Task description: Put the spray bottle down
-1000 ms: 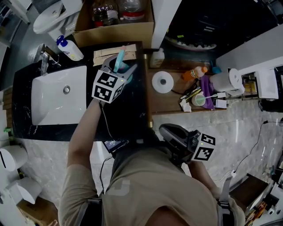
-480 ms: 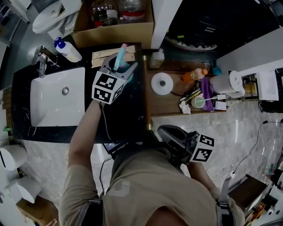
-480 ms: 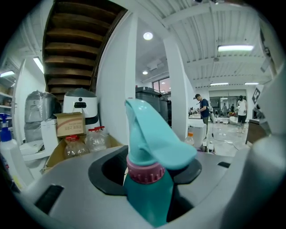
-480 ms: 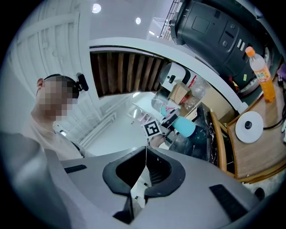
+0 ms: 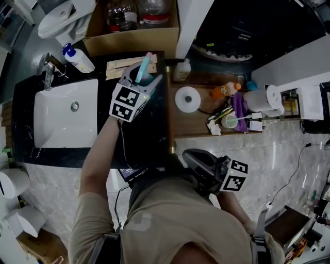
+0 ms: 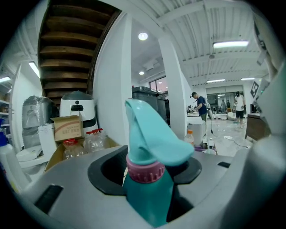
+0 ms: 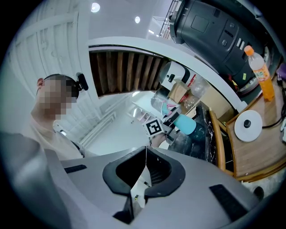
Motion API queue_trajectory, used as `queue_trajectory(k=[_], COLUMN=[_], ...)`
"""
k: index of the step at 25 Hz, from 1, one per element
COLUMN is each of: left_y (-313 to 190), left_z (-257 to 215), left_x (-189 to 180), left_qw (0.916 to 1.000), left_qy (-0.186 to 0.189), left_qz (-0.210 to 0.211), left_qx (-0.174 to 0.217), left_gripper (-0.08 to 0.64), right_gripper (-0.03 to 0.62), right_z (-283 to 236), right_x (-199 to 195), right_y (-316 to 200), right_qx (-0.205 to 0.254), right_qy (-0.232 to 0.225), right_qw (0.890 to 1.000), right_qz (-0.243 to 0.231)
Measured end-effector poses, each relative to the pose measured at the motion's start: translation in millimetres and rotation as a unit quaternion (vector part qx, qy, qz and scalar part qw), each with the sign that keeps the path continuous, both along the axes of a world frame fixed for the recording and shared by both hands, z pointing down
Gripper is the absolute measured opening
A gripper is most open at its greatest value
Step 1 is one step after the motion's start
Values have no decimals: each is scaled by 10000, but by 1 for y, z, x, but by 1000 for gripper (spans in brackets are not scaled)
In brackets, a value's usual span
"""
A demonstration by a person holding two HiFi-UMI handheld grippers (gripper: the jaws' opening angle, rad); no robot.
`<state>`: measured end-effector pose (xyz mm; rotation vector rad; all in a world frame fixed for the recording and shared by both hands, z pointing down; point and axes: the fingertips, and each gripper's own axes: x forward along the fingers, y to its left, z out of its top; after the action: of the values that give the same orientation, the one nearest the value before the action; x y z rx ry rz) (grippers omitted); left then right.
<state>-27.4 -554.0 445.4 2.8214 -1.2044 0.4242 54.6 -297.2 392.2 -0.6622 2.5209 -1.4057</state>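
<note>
I see a glossy black stone counter with a white rectangular sink at left, a brown wooden shelf at centre, and a pale tiled floor at right.

The left tool hides most of the spray bottle; its base may touch the counter, unclear.

White sink sitting in a black counter, soap bottle standing by the tap, box holding clear bottles, white roll lying on a wooden table
</note>
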Motion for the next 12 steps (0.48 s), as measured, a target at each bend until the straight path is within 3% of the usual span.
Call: queue_trajectory(k=[7, 12], left_y=[8, 11], left_z=[1, -6], left_x=[-1, -8], left_qw=[9997, 9998], left_qy=[-17, 76], left_qz=[223, 208], left_qx=[-43, 25], left_gripper=[244, 290], right_gripper=[21, 21], right_z=[1, 0], right_x=[-2, -6], right_y=[2, 4], right_qx=[5, 36], right_qy=[-1, 2], right_qw=[10000, 9999], right_qz=[-55, -115])
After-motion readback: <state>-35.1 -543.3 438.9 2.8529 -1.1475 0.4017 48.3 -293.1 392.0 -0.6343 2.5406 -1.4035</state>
